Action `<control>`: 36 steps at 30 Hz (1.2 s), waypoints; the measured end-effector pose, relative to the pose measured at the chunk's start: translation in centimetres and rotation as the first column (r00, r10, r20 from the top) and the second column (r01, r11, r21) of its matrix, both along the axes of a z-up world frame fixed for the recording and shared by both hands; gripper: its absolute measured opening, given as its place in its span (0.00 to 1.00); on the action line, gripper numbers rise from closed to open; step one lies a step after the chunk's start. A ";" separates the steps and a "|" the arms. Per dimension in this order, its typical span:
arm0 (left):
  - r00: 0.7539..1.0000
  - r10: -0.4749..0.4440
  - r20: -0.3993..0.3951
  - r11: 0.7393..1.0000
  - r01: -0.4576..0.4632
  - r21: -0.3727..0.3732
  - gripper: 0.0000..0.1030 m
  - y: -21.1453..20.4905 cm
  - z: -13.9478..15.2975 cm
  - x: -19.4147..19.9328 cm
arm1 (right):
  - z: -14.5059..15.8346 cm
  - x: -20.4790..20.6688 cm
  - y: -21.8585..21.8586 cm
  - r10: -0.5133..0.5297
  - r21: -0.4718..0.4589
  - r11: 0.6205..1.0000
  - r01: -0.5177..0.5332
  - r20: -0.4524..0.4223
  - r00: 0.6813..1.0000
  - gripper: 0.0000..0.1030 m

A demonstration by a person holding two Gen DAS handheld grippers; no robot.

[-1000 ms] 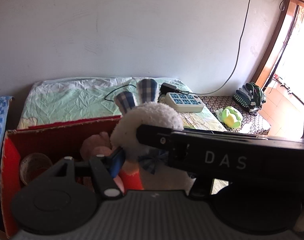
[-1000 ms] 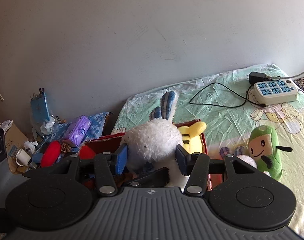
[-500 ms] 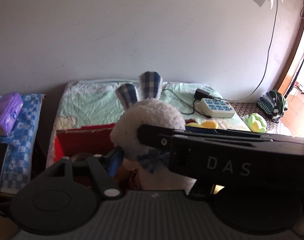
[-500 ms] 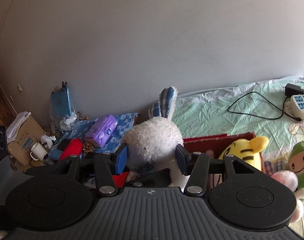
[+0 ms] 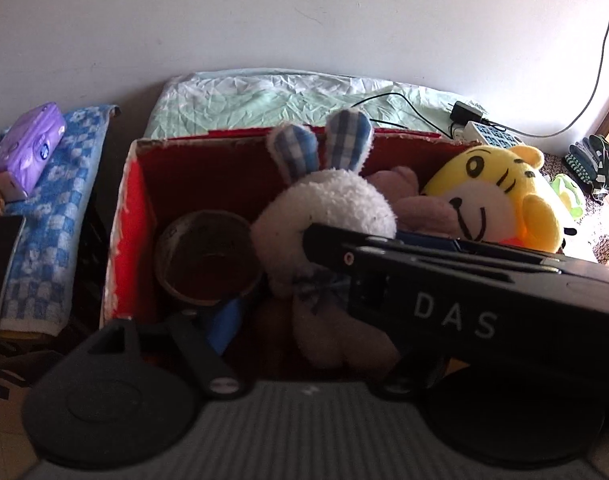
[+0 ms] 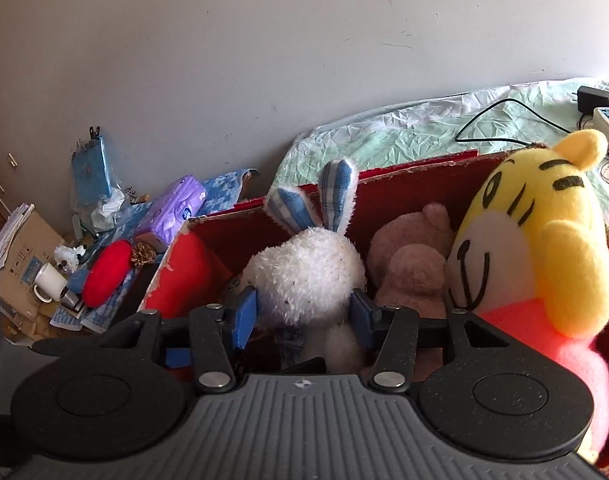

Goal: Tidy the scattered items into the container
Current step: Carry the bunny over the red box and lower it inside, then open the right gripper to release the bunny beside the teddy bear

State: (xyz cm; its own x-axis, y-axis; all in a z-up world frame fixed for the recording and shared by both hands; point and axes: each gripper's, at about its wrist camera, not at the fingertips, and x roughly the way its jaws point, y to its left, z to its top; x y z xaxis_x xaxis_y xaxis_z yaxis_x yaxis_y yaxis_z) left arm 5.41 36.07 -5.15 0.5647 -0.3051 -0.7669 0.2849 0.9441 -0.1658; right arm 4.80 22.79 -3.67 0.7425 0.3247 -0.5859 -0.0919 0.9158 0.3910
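Grey wall behind; green-sheeted bed [image 6: 404, 128] with the red cardboard box [image 6: 416, 176] on it, torn rim facing the wall. White plush rabbit [image 6: 304, 276] sits inside the box, ears level with the far rim. Right gripper [image 6: 304, 312]: blue pads pressed on both sides of the rabbit's head, half-wide grip. Left gripper [image 5: 304, 300]: jaws opening, rabbit's body between them, near pad off the plush. Box crowded: round tin [image 5: 208, 256] left, brown bear [image 6: 416, 264] and yellow tiger plush [image 6: 536, 248] right; little free room beside the rabbit
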 end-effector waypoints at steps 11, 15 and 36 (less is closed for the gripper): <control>1.000 -0.014 -0.021 1.000 0.013 -0.027 0.75 0.2 0.0 0.1 | 0.5 0.0 -0.3 0.012 -0.036 0.999 -0.012 0.018 1.000 0.54; 1.000 -0.013 -0.017 1.000 0.013 -0.024 0.74 0.2 0.3 -0.3 | 0.7 -0.1 -1.3 -0.008 -0.011 1.000 0.008 0.019 1.000 0.54; 0.989 0.144 -0.028 0.986 -0.141 0.091 0.82 -0.2 2.0 -1.4 | 1.8 -2.7 -2.8 -0.033 -0.024 0.999 0.033 0.009 0.999 0.35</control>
